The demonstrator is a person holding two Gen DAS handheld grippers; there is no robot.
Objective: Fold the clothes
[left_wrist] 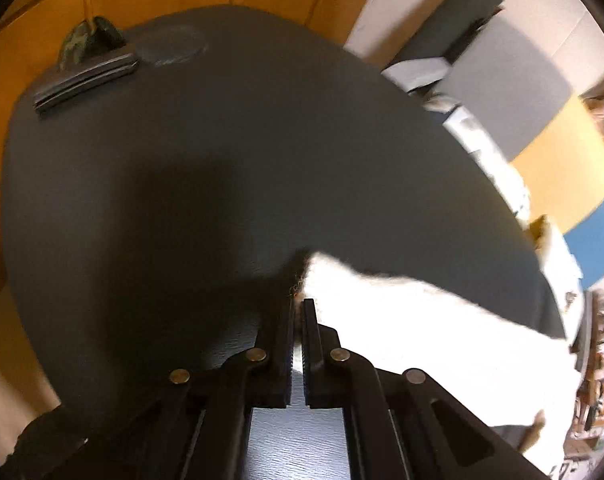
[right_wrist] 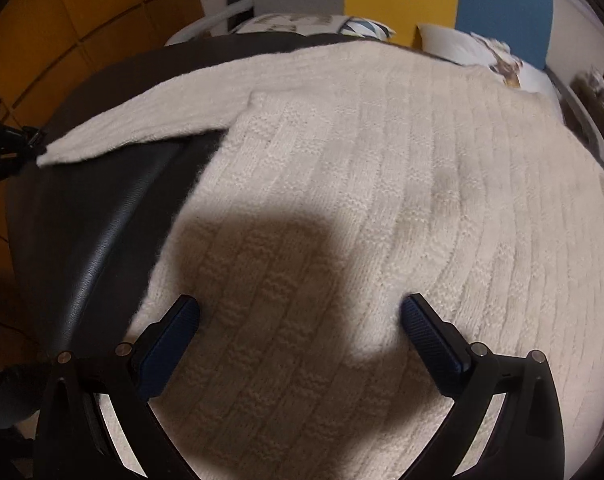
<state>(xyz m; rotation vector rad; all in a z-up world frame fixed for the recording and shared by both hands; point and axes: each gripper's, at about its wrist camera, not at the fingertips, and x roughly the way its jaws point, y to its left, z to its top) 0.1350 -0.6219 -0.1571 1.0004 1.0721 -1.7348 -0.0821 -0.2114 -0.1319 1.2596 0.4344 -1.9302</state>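
Observation:
A cream knitted sweater (right_wrist: 361, 184) lies spread flat on a dark table (right_wrist: 90, 240). Its left sleeve (right_wrist: 142, 120) stretches out toward the left. My right gripper (right_wrist: 300, 312) hovers open just above the sweater's body, its blue-padded fingers wide apart and nothing between them. In the left wrist view my left gripper (left_wrist: 298, 312) is shut on the end of the white sleeve (left_wrist: 421, 332), which runs off to the right over the dark table (left_wrist: 222, 160). The left gripper (right_wrist: 6, 148) also shows at the far left of the right wrist view, at the sleeve's tip.
A stack of folded dark cloth (left_wrist: 86, 80) and a dark green lump (left_wrist: 90, 36) sit at the table's far left corner. A grey sofa (left_wrist: 501, 72) stands beyond the table. Cushions (right_wrist: 493, 56) lie behind the sweater. The floor (left_wrist: 6, 92) is orange-brown.

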